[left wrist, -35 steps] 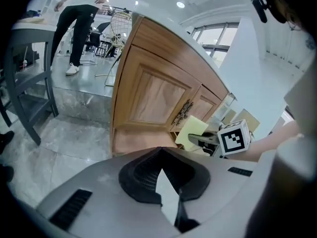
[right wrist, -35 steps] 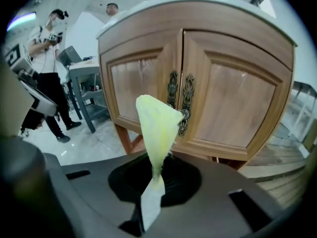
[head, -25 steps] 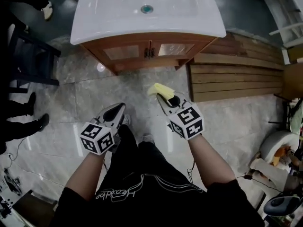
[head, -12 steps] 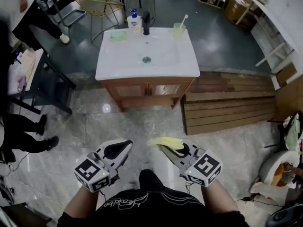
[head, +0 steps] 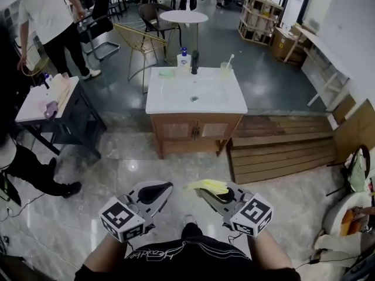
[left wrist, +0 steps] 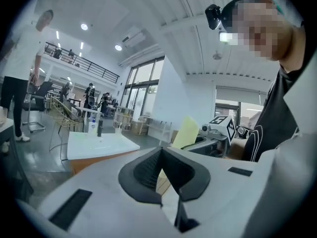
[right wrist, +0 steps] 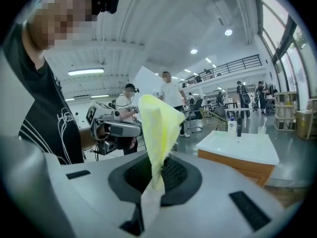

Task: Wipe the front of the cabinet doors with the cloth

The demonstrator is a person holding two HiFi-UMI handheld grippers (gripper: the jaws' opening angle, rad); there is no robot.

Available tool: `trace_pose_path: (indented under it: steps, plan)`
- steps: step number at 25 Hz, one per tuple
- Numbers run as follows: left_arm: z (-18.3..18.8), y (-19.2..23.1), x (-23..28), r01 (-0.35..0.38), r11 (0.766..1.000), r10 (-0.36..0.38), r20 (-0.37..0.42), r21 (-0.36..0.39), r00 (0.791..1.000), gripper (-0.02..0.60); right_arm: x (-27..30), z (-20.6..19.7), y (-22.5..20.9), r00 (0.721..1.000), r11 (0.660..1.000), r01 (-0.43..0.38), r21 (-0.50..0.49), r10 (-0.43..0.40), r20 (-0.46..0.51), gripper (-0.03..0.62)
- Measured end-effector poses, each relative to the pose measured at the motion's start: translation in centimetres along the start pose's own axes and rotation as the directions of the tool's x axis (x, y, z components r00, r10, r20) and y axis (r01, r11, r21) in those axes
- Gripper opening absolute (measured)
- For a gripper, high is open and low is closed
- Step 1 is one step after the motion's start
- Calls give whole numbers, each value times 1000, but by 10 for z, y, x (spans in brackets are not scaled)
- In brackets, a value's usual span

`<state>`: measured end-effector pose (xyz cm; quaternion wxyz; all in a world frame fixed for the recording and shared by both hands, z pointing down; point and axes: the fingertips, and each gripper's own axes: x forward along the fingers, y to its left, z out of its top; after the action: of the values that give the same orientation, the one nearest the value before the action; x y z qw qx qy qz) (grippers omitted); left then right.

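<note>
The wooden cabinet (head: 196, 132) under a white sink top (head: 196, 95) stands a few steps ahead, its two doors (head: 193, 130) closed. Both grippers hang low by my body, well short of it. My right gripper (head: 215, 192) is shut on a yellow cloth (head: 206, 185), which sticks up from between the jaws as a folded peak (right wrist: 156, 125). My left gripper (head: 153, 193) is shut with nothing in it, its jaws meeting in a seam (left wrist: 161, 150). From the left gripper view the cloth (left wrist: 187, 132) shows off to the right, and the cabinet (right wrist: 237, 152) appears ahead in the right gripper view.
Wooden planks (head: 281, 148) lie on the floor right of the cabinet. A black table (head: 50, 101) with small items stands at the left, a person in a white shirt (head: 53, 16) behind it. A soap bottle (head: 184, 59), faucet (head: 194, 62) and cup (head: 225, 69) sit on the sink top.
The view has pulled back and tilted up, so the cabinet looks smaller and farther off. Both grippers stay low near my body, the right one still holding the cloth.
</note>
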<state>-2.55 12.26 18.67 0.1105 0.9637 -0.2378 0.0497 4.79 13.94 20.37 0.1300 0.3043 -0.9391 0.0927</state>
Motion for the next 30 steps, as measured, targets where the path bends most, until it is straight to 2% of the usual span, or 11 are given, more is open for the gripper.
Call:
trace_pose_path:
  steps: [3, 11, 17, 27, 30]
  plan:
    - [0, -21, -34, 28, 1000, -28, 23, -5, 999, 6, -2, 7, 45, 999, 1000, 12, -29, -11, 30, 40]
    - [-13, -71, -89, 80, 995, -81, 5, 66, 997, 6, -8, 12, 111, 993, 998, 33, 55, -39, 109, 40]
    - [-10, -80, -104, 98, 995, -100, 45, 35, 994, 6, -11, 9, 132, 993, 996, 61, 57, -67, 98, 40]
    - [-10, -96, -117, 142, 988, -135, 116, -56, 984, 6, -29, 7, 148, 987, 986, 72, 153, -93, 135, 40]
    - [-10, -97, -119, 128, 990, -120, 127, -60, 985, 6, -34, 7, 151, 984, 984, 79, 161, -103, 144, 40]
